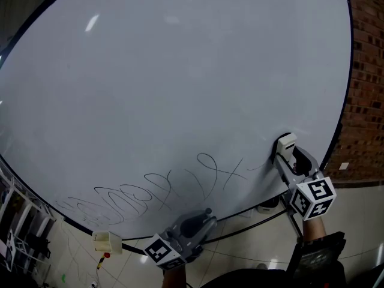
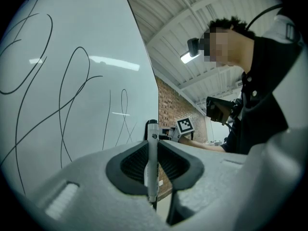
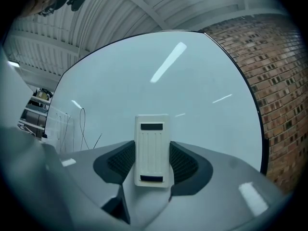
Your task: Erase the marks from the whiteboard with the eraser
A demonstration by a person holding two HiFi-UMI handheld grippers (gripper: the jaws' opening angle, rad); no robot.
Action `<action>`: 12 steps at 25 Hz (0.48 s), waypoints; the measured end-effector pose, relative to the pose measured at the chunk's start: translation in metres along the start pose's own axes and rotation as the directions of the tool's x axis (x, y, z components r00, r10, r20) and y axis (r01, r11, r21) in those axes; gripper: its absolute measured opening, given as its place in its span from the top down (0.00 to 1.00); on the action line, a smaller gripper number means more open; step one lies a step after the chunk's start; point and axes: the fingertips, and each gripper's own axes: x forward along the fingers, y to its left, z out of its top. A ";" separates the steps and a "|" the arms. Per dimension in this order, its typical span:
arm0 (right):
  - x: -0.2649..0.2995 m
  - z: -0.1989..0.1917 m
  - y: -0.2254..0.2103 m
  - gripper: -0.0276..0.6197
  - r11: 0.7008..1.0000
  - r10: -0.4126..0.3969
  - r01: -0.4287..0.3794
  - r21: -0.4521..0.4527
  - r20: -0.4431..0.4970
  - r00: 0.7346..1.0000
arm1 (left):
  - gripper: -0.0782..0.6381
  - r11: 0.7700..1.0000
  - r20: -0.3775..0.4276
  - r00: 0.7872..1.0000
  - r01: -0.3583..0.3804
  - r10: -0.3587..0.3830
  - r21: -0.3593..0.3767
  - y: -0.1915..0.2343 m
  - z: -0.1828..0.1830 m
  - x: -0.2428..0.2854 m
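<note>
**A:** Bearing surface?
**B:** One whiteboard (image 1: pixel 180 71), dark-edged, over a pale tiled floor (image 1: pixel 240 248).
**A:** On it?
**B:** Looping black marks (image 1: pixel 150 191), confined to the lower part. White eraser (image 1: pixel 286 141) just right of them, at the board face; contact not confirmed.

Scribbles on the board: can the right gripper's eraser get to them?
Probably yes. The right gripper holds the eraser just beside the right end of the scribbles on the whiteboard, and only bare board lies between them.
</note>
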 end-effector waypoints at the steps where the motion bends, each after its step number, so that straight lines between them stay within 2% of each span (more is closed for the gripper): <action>1: 0.000 0.000 0.000 0.61 1.000 0.002 -0.002 0.003 0.004 1.000 | 0.81 1.000 -0.001 1.000 0.000 0.000 -0.001 0.000 0.000 0.000; 12: 0.001 -0.004 0.012 0.61 1.000 -0.009 0.009 0.014 0.030 1.000 | 0.81 1.000 -0.004 1.000 0.007 -0.007 0.002 -0.003 -0.002 0.003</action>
